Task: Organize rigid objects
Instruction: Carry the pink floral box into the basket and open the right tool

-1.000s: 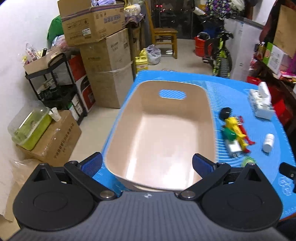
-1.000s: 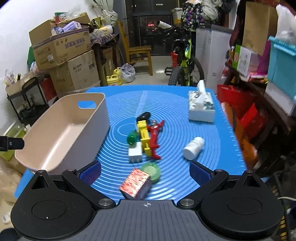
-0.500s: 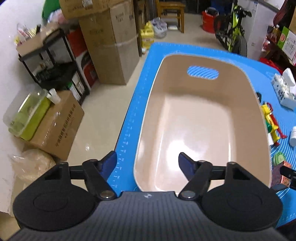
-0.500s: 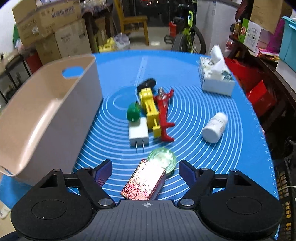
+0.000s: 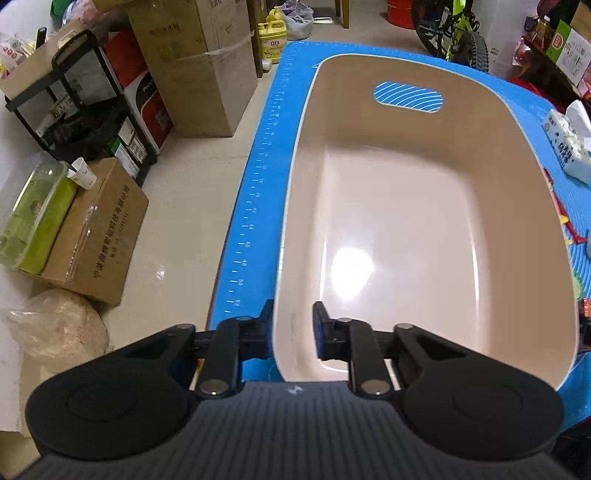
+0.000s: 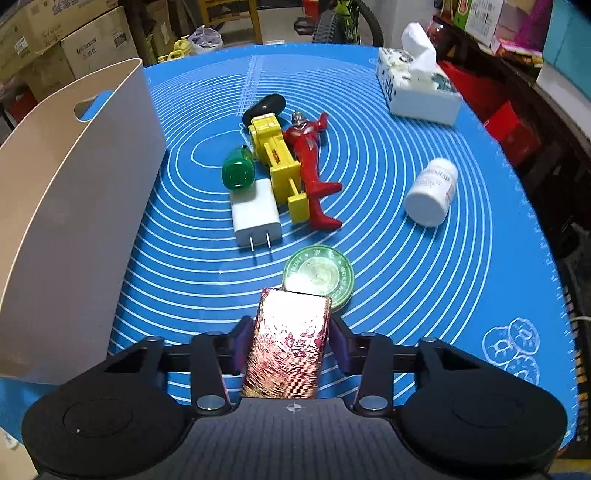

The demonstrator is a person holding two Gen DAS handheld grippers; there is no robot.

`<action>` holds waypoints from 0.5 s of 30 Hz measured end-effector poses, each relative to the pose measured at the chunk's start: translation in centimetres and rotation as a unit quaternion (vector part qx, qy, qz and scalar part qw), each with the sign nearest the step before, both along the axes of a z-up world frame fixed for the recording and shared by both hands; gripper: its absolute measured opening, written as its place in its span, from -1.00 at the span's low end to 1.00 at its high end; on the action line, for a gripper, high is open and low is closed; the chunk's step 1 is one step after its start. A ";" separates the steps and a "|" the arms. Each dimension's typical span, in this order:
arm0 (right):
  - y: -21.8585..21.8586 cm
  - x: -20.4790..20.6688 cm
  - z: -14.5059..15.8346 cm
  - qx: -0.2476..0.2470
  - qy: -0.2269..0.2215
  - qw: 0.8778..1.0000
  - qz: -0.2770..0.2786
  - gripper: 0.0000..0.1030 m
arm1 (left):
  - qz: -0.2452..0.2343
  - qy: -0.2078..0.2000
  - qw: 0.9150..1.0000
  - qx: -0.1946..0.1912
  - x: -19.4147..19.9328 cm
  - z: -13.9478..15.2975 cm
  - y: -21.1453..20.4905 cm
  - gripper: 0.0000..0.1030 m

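Observation:
A beige plastic bin stands on the blue mat, empty; it also shows at the left of the right wrist view. My left gripper is shut on the bin's near left rim, one finger outside the wall, one inside. My right gripper is shut on a shiny red-gold box on the mat. Beyond it lie a green round tin, a white charger plug, a green bulb-shaped toy, a yellow toy, a red figure, a black oval object and a white pill bottle.
A tissue box stands at the mat's far right. The blue mat ends near the right and front. Cardboard boxes, a black shelf and a bicycle surround the table on the floor.
My left gripper moved left and closed on the bin's near rim. My right gripper moved forward and down and closed on the red-gold box.

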State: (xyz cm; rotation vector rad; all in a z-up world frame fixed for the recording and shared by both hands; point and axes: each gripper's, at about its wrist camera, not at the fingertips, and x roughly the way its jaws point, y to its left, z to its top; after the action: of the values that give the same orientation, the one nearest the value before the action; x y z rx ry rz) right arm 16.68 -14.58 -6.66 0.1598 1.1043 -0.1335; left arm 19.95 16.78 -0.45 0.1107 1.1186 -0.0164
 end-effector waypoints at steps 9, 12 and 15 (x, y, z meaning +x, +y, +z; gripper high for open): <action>-0.6 -0.5 0.2 0.020 -0.004 1.000 0.011 -0.14 | 0.018 0.014 0.999 -0.040 0.8 0.0 1.6 -0.87; -0.7 -0.8 0.7 0.026 -0.010 0.999 0.019 -0.14 | 0.017 0.015 0.999 -0.044 0.8 0.0 1.6 -0.88; -0.8 -1.0 1.8 0.034 -0.023 0.999 0.028 -0.14 | 0.016 0.017 0.999 -0.044 0.9 0.0 1.6 -0.88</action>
State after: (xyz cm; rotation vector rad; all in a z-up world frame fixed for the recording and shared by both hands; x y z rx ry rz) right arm 15.66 -15.38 -4.82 0.1905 1.0678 -0.0416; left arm 20.90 18.37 -0.43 0.0148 1.1520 -0.0397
